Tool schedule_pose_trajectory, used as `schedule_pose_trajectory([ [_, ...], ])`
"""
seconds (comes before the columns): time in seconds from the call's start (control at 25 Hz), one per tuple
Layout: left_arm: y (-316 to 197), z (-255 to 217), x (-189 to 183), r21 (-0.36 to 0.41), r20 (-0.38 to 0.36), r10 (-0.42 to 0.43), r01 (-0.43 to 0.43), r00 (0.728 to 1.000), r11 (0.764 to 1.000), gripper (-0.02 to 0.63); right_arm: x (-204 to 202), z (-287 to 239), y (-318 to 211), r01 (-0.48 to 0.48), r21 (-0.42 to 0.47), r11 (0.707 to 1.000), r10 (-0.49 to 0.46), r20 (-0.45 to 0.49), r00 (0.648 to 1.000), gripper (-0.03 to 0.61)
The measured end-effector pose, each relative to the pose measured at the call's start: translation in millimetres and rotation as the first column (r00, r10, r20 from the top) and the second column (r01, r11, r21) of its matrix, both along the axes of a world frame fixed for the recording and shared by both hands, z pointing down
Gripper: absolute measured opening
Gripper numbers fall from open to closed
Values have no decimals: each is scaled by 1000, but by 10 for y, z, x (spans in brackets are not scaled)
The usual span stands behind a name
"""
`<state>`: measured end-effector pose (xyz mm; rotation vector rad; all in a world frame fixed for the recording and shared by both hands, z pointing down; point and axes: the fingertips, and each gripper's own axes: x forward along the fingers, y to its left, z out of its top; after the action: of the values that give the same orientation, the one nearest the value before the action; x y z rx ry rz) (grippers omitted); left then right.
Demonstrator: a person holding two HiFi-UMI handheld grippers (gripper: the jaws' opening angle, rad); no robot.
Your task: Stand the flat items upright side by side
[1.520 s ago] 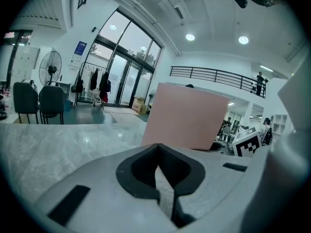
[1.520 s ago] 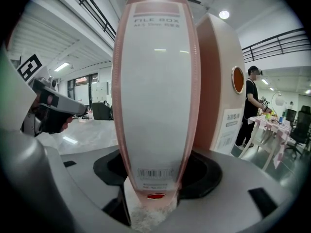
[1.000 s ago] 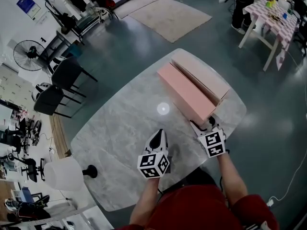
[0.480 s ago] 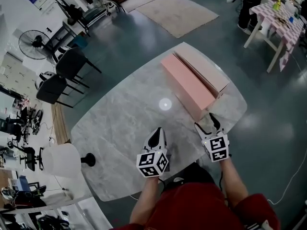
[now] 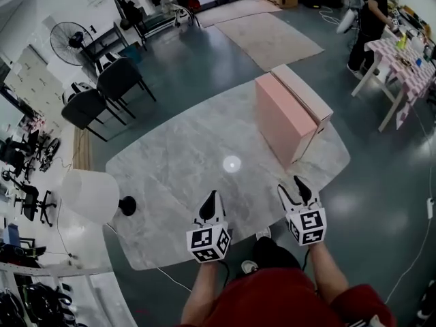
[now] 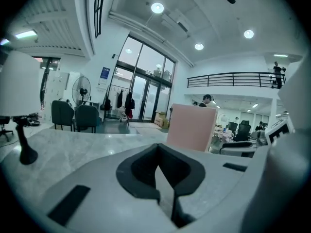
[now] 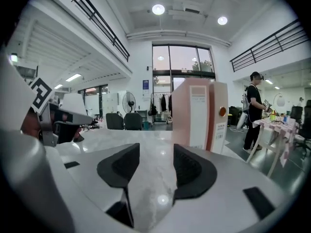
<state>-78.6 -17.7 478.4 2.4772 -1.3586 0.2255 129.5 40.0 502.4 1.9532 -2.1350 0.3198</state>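
Two flat pink boxes stand upright side by side at the far right of the marble table (image 5: pixel 170 176). The nearer one (image 5: pixel 283 118) shows its broad pink face and the paler one (image 5: pixel 306 94) stands right behind it. Both grippers hover at the table's near edge, apart from the boxes. My left gripper (image 5: pixel 209 199) is shut with nothing in it. The jaws of my right gripper (image 5: pixel 294 188) are closing, and only bare table shows between them. The left gripper view shows the box (image 6: pixel 191 127) ahead, and the right gripper view shows both box ends (image 7: pixel 194 113).
A white table lamp (image 5: pixel 92 195) stands on the table's near left corner. Black chairs (image 5: pixel 102 90) and a fan (image 5: pixel 70 36) are beyond the table's left side. A rug (image 5: pixel 272 36) lies behind it. A person (image 5: pixel 373 12) stands by a checked table (image 5: pixel 409 53) at the far right.
My right gripper has drawn back from the end of the boxes toward the near table edge, and its jaws stand narrower. The left gripper has also come back a little.
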Motion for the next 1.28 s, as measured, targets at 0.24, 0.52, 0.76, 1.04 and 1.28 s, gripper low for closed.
schedule_pose_trajectory([
  [0.24, 496, -479, -571, 123, 13, -138, 136, 990, 983, 5, -309, -750, 319, 59, 140, 988, -56, -27, 998, 125],
  [0.52, 1000, -1086, -1226, 298, 15, -291, 273, 957, 914, 5, -589, -1399, 483, 100, 288, 952, -88, -54, 995, 27],
  [0.76, 1312, -1394, -1645, 397, 27, -369, 329, 929, 857, 5, -845, -1662, 530, 123, 371, 920, -109, -60, 992, 5],
  [1.04, 1477, -1502, -1930, 464, 36, -420, 357, 907, 811, 5, -1071, -1788, 551, 148, 434, 888, -128, -74, 989, -1],
  [1.28, 1524, -1479, -1971, 453, 33, -425, 366, 905, 813, 5, -1070, -1796, 591, 147, 437, 887, -127, -76, 989, -2],
])
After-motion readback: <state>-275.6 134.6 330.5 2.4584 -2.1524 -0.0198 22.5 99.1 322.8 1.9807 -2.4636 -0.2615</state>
